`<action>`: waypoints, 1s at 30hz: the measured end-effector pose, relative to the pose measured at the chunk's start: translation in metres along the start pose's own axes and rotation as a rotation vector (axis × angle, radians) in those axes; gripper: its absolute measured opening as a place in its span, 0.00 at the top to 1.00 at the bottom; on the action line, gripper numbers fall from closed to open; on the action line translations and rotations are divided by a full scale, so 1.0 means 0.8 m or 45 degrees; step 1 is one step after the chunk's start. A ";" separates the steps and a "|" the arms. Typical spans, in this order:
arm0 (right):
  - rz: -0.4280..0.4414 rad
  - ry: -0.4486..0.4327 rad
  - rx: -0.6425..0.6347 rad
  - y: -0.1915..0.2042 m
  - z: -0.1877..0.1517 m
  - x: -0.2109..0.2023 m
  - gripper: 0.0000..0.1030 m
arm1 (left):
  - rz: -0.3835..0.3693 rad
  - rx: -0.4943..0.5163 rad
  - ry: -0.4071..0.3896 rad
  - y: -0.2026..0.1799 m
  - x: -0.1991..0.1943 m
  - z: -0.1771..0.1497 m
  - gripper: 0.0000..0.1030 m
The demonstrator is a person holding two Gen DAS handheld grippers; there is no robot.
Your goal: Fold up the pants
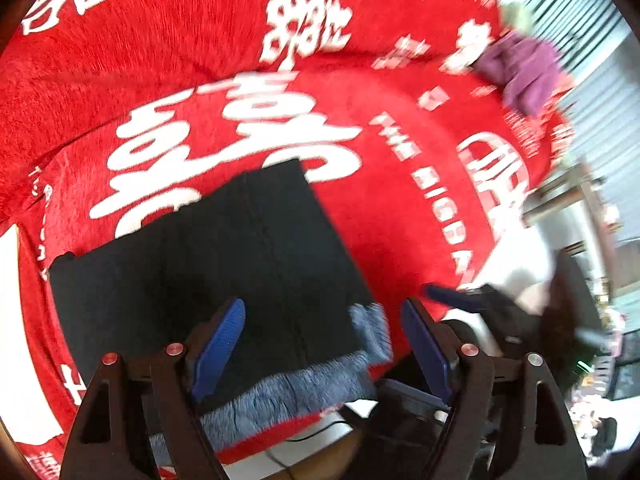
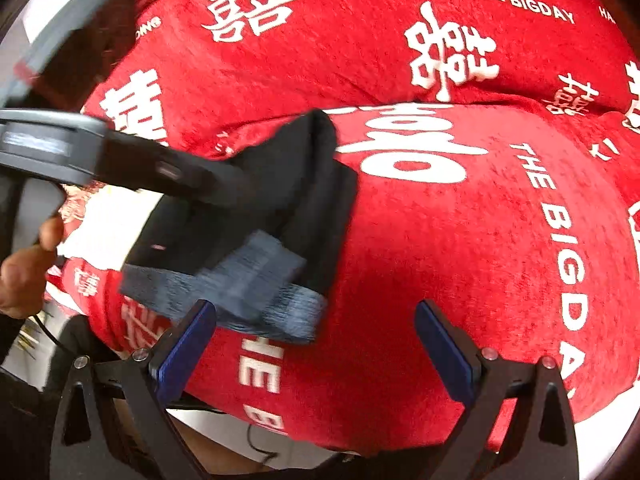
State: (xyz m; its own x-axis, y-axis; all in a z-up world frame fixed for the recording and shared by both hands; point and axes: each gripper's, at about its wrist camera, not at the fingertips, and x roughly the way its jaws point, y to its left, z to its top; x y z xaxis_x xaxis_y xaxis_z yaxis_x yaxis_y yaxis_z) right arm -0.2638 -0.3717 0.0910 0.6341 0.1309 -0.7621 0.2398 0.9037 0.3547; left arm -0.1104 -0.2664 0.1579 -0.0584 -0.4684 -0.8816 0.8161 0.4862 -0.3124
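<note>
Black pants [image 1: 224,256] lie folded into a rectangle on a red blanket [image 1: 400,208], their grey fleece lining [image 1: 304,384] showing along the near edge. My left gripper [image 1: 324,340] hovers over that near edge, open, with the pants lying between its blue pads [image 1: 222,344] and not pinched. In the right wrist view the folded pants [image 2: 304,200] show their grey lining [image 2: 260,292] just ahead of my right gripper [image 2: 318,344]. That gripper stands open over bare blanket [image 2: 440,240]. The left tool's black body [image 2: 80,152] reaches over the pants from the left.
A purple cloth [image 1: 524,72] lies at the blanket's far right edge. The blanket ends close behind both grippers, with a cable [image 2: 256,440] below it. A person's hand [image 2: 24,272] is at the left. Furniture and clutter [image 1: 592,320] stand to the right.
</note>
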 end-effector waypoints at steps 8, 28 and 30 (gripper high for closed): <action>0.121 -0.005 0.073 0.020 -0.002 0.037 0.00 | 0.366 -0.049 -0.174 0.074 -0.032 -0.053 0.00; 0.077 0.036 0.356 0.005 0.019 0.073 0.54 | 0.309 -0.353 -0.115 0.180 0.026 -0.096 0.00; -0.059 -0.023 0.254 0.026 0.031 0.048 0.28 | 0.261 -0.368 -0.149 0.179 0.018 -0.097 0.00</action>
State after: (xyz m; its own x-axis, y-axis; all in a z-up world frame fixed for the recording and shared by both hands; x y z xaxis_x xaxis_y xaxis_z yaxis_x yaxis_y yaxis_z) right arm -0.2163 -0.3577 0.0823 0.6314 0.0822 -0.7711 0.4088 0.8096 0.4211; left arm -0.0389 -0.1461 0.0733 0.1691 -0.4127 -0.8950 0.6069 0.7591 -0.2353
